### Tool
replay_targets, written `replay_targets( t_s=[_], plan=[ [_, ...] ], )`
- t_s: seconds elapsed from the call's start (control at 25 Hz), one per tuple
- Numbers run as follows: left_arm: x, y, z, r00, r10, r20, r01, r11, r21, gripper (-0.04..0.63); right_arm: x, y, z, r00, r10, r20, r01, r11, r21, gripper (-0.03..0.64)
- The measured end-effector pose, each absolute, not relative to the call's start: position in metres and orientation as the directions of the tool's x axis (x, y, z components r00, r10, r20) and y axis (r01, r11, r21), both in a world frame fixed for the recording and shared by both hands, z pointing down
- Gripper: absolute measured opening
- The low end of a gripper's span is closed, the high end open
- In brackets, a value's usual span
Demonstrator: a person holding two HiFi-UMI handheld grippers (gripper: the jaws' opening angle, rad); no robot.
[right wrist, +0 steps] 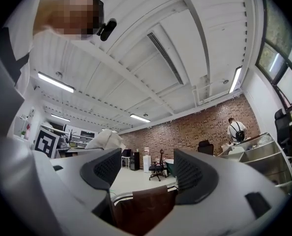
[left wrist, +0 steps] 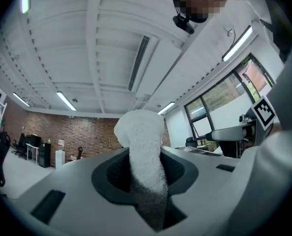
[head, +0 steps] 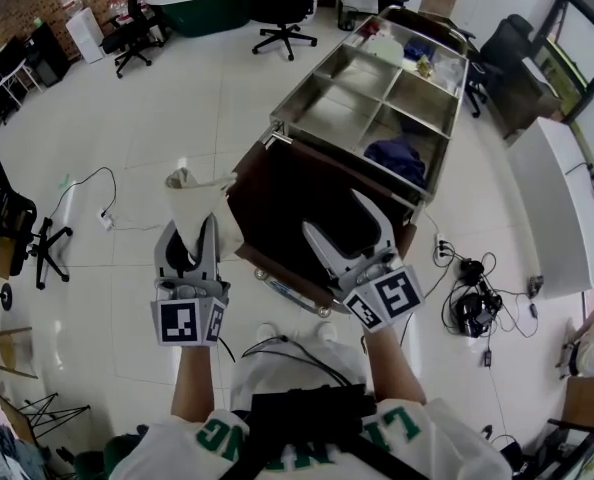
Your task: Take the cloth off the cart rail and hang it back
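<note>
The left gripper [left wrist: 147, 183] is clenched on a white cloth [left wrist: 142, 146]. In its own view the two jaws meet around a narrow neck of the towelling, and the rest bulges up above them. In the head view this left gripper [head: 189, 233] points forward and slightly up, its marker cube towards the person and a bare forearm [head: 191, 383] straight behind it. The white cloth [head: 199, 203] stands in a bunch above the jaws, off the cart and just left of its near corner.

The right gripper [right wrist: 143, 173] is released, jaws well apart with nothing pressed between them. It is angled forward and to the left, over the near end of the cart [head: 307, 118]. A brown cloth [right wrist: 142, 209] hangs over the cart rail [right wrist: 122, 196] and shows low in the gap. It seems to lie beyond the pads rather than against them, though the view is too tight to be sure. From the head view the right gripper [head: 339, 223] hovers above that brown cloth [head: 282, 193].

Further out, a blue cloth [head: 397, 158] lies in one steel compartment of the cart, and cables trail across the floor [head: 127, 138]
</note>
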State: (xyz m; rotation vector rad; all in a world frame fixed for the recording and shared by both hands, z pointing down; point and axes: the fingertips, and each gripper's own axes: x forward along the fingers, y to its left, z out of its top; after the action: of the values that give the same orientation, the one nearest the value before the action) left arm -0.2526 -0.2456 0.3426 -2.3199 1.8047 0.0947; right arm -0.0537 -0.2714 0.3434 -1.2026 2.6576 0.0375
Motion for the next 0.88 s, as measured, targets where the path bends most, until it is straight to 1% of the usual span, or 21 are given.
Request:
replay_targets(
  t_s=[0.12, 0.32, 0.68, 0.88],
  plan=[
    [-0.246, -0.236, 0.347, 0.264, -0.948, -0.179, -0.964, -0.256, -0.063, 0.110, -0.056, -0.268, 0.345, -0.644, -0.735, -0.210, -0.739, 0.669, -0.074, 0.339],
    [-0.240, -0.233, 0.352, 0.300, -0.941, -0.158, -0.952, -0.306, 0.015, 0.110, -0.056, -0.261, 0.345, -0.644, -0.735, -0.213, -0.739, 0.670, -0.076, 0.339],
    [-0.224, -0.233, 0.355, 0.332, -0.933, -0.139, -0.941, -0.338, 0.019, 0.109, -0.039, -0.249, 0.345, -0.612, -0.762, -0.213, -0.765, 0.638, -0.083, 0.339],
    [-0.188, -0.247, 0.363, 0.426, -0.898, -0.109, -0.902, -0.432, 0.029, 0.109, -0.014, -0.243, 0.348, -0.563, -0.799, -0.210, -0.804, 0.589, -0.084, 0.339]
  ],
)
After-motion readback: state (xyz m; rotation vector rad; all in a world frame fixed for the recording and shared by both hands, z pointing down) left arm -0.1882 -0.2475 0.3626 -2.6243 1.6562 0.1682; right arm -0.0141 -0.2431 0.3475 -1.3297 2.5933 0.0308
